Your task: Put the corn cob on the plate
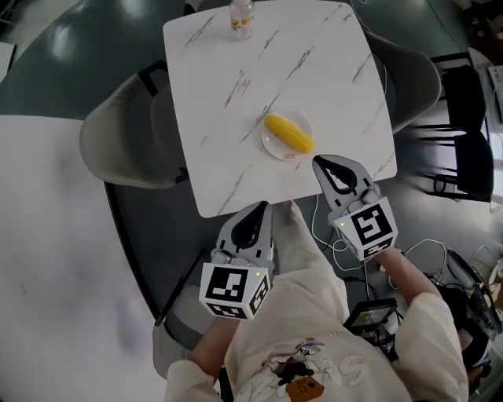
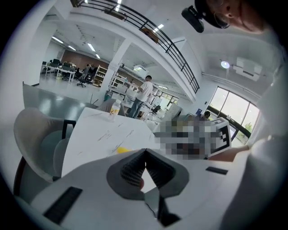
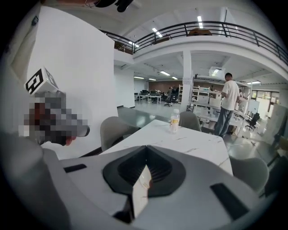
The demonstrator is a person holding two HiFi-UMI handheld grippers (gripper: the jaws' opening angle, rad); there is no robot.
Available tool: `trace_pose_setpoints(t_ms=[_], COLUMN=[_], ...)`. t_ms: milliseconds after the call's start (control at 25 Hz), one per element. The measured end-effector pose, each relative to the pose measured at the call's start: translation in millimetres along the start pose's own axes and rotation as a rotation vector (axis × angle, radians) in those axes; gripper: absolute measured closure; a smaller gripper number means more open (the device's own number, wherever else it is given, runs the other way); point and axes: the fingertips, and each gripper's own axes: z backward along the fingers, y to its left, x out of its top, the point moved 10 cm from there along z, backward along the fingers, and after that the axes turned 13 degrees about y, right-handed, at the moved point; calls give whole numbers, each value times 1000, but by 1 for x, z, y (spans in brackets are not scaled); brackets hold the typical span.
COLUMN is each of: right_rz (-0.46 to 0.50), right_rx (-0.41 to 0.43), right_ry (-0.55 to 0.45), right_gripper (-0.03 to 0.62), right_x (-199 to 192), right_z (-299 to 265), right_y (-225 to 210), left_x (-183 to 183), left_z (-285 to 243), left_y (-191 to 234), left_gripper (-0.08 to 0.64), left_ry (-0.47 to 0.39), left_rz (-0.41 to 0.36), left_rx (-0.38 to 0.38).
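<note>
The white marble table (image 1: 236, 86) filled the head view. At its near edge hovered the left gripper (image 1: 262, 207) and right gripper (image 1: 317, 161), both clenched on nothing. A small plate (image 1: 270, 144) just beyond held the corn cob (image 1: 289, 133). At the far edge stood what seemed a bottle (image 1: 241, 19).

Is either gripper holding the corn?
No, the corn lies on the plate, and the left gripper and right gripper are both shut and empty.
</note>
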Motion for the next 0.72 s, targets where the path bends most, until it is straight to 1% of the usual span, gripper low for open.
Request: trace_pose_setpoints(t_ms=[200,320,440,520,720], right_rz=[-56,-56,-46,-61,-121], right_rx=[1,5,-9,-16,-57], right_ry=[-70,-89,-110,-140,-181], right_gripper=[588,588,588,588,588], right_x=[10,15,19,22,16], right_z=[61,97,130,150,182], right_y=[27,48,71,83,105], left_x=[-15,-24,-34,-37,-39], left_z=[42,62,81,93,116], left_y=[-27,-42,-52,-58,-78], left_gripper=[549,549,549,549,551], left_ry=[-18,-29,-19,-18,-50], left_rz=[-21,-55,-78,-97,-136], left_rx=[-5,-18,-13,-4,-41])
